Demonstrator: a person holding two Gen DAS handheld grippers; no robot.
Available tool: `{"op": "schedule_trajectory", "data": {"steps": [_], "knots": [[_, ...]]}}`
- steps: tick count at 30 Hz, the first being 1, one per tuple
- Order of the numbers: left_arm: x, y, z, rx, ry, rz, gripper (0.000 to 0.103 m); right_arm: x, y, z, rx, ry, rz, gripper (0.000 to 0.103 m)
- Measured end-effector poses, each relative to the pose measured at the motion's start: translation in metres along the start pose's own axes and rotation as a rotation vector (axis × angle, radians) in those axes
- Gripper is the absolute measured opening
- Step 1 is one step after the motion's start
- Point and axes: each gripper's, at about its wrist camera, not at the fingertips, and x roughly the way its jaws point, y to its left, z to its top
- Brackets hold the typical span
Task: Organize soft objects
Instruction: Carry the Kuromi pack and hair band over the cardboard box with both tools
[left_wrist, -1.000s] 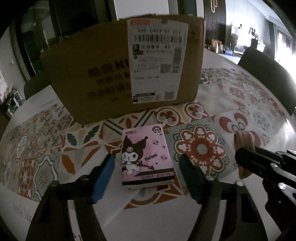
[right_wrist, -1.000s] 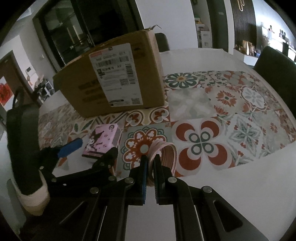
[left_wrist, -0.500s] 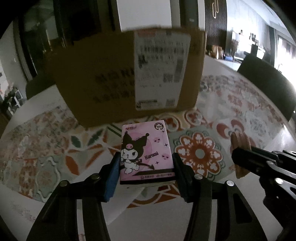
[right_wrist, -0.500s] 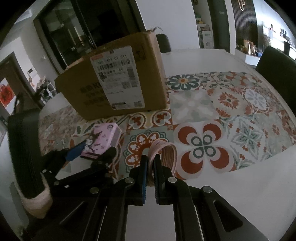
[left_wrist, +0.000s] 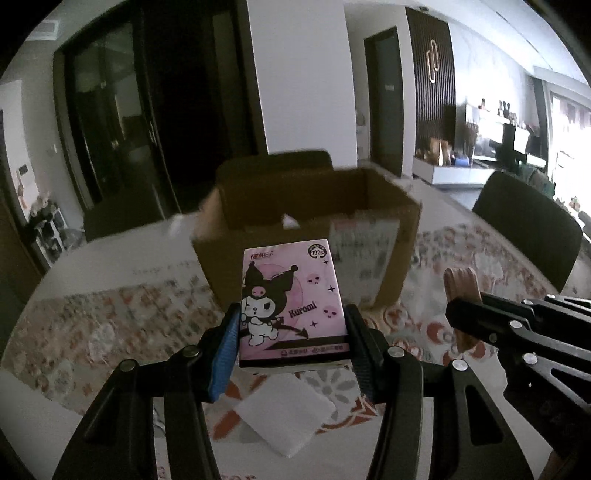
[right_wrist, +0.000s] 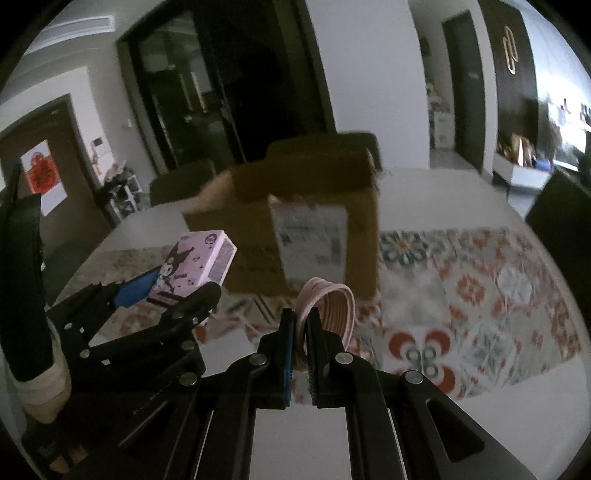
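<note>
My left gripper (left_wrist: 291, 325) is shut on a pink tissue pack (left_wrist: 291, 302) printed with a cartoon figure, held in the air above the table. The same pack (right_wrist: 192, 269) shows at the left of the right wrist view, between the left gripper's fingers (right_wrist: 136, 291). My right gripper (right_wrist: 301, 325) is shut on a coiled pink cord (right_wrist: 328, 306), also lifted off the table. That cord (left_wrist: 461, 291) and the right gripper appear at the right of the left wrist view. An open cardboard box (left_wrist: 306, 221) (right_wrist: 303, 225) stands just beyond both.
A patterned tile-print cloth (right_wrist: 480, 295) covers the white table (left_wrist: 110, 266). A white square sheet (left_wrist: 288, 417) lies on the table under the left gripper. Dark chairs (left_wrist: 528, 229) stand at the table's right and far sides.
The left gripper closed on the tissue pack and lifted it. Both grippers rose with their loads, so the open top of the box now shows.
</note>
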Motion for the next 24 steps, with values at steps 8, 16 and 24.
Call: {"op": "schedule_trajectory", "data": {"steps": [8, 16, 24], "knots": [[-0.023, 0.020, 0.030, 0.002, -0.075, 0.010, 0.054, -0.022, 0.024, 0.036, -0.051, -0.082, 0.004, 0.008], [-0.017, 0.036, 0.059, 0.000, -0.094, 0.009, 0.053, -0.017, 0.041, 0.072, -0.124, -0.107, 0.001, 0.008], [0.010, 0.047, 0.092, 0.009, -0.102, 0.020, 0.054, 0.007, 0.045, 0.112, -0.164, -0.127, 0.030, 0.008]]}}
